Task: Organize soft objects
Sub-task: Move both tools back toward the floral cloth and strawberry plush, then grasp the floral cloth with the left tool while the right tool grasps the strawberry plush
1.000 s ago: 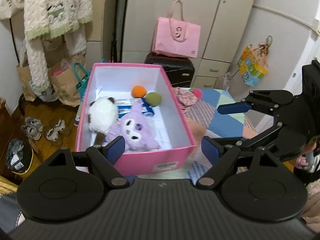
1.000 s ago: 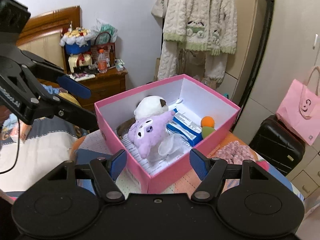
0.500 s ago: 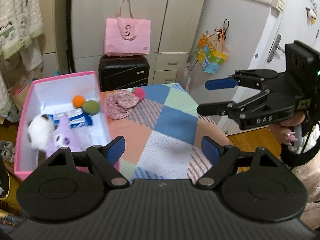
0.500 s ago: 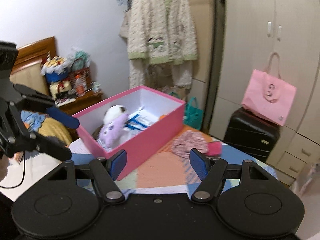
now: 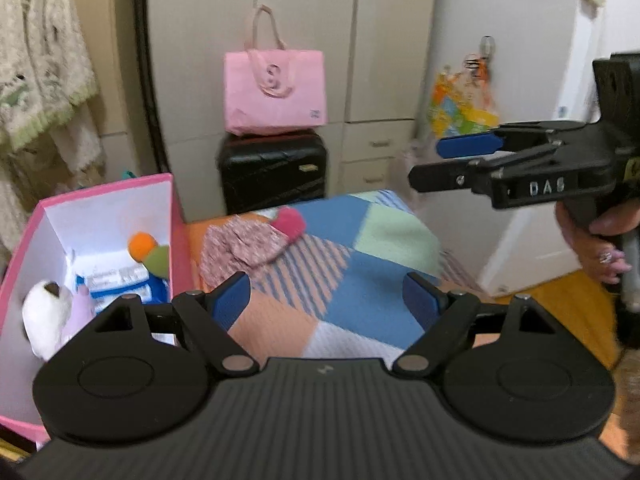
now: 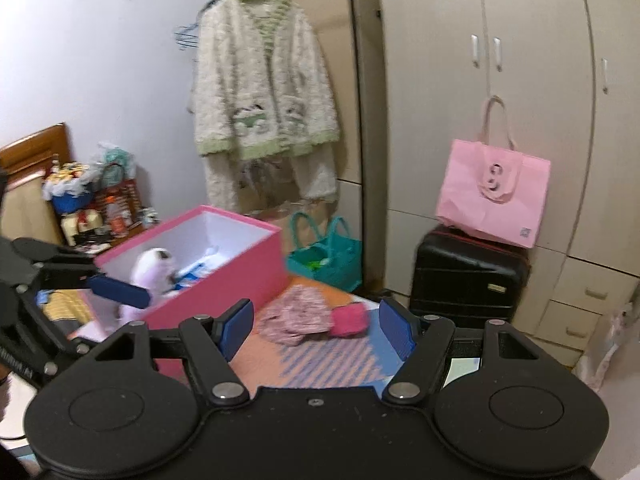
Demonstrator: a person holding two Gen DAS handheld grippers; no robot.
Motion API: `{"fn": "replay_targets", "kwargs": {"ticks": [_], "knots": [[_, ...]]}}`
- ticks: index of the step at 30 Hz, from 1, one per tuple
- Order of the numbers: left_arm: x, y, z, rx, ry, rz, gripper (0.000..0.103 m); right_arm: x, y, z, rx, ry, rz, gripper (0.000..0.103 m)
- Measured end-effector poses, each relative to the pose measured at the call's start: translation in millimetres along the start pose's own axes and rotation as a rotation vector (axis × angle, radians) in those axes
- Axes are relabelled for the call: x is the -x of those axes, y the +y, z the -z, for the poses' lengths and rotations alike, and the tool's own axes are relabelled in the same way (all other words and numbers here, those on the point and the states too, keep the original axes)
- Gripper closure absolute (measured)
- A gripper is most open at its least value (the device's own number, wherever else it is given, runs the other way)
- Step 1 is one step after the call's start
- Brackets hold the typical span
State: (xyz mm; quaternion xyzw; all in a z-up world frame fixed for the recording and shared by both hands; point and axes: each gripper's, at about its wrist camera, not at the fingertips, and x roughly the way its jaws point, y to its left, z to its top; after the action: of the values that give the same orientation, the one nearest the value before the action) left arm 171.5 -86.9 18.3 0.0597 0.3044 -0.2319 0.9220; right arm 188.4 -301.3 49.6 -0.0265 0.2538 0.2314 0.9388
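Observation:
A pink box [image 5: 176, 216] stands at the left of the patchwork bedspread [image 5: 360, 280]. It holds a white plush [image 5: 42, 314], a purple plush [image 5: 82, 312], an orange ball [image 5: 141, 245] and a green ball [image 5: 158, 260]. A floral cloth [image 5: 240, 246] with a bright pink soft piece [image 5: 289, 222] lies on the bed beside the box; both show in the right wrist view, the cloth [image 6: 298, 314] and the pink piece [image 6: 349, 320]. My left gripper [image 5: 326, 304] is open and empty above the bed. My right gripper [image 6: 316, 330] is open and empty, facing the cloth.
A black suitcase [image 5: 274, 172] with a pink tote bag [image 5: 274, 92] on it stands past the bed's end against wardrobes. A teal bag [image 6: 326, 258] sits on the floor. A fluffy cardigan [image 6: 260, 92] hangs on the wall. A cluttered nightstand [image 6: 92, 208] is at the left.
Both grippers have swung right, away from the box and toward the floral cloth on the bed. Both have stayed open and empty.

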Motion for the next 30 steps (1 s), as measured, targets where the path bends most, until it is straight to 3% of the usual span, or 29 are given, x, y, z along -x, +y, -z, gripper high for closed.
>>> {"fn": "replay_targets", "kwargs": {"ticks": [3,10,13,21,24,26,30], "knots": [[-22,-5,0,-0.019,-0.026,-0.084,0.02,-19,-18,-1,-0.033,0.01,0.003,0.029],[-76,-8,7,-0.029,-0.02,-0.172,0.02,-65,-42,1,-0.064,0.059,-0.035,0.03],[-100,-9,12,-0.037,-0.005,-0.216,0.021,-86,-46,2,-0.055,0.074,-0.05,0.035],[-156,6,13,0.051,0.011,-0.349,0.024,-143,-56,5,-0.062,0.115,-0.095,0.05],[-173,12,11,0.062,-0.003,-0.398,0.034,-166,-59,6,-0.068,0.134,-0.098,0.054],[-180,21,9,0.102,0.015,-0.388,0.044,-179,-61,7,-0.076,0.145,-0.101,0.054],[-186,30,9,0.156,0.037,-0.366,0.045,-200,-66,7,-0.096,0.173,-0.123,0.054]]}}
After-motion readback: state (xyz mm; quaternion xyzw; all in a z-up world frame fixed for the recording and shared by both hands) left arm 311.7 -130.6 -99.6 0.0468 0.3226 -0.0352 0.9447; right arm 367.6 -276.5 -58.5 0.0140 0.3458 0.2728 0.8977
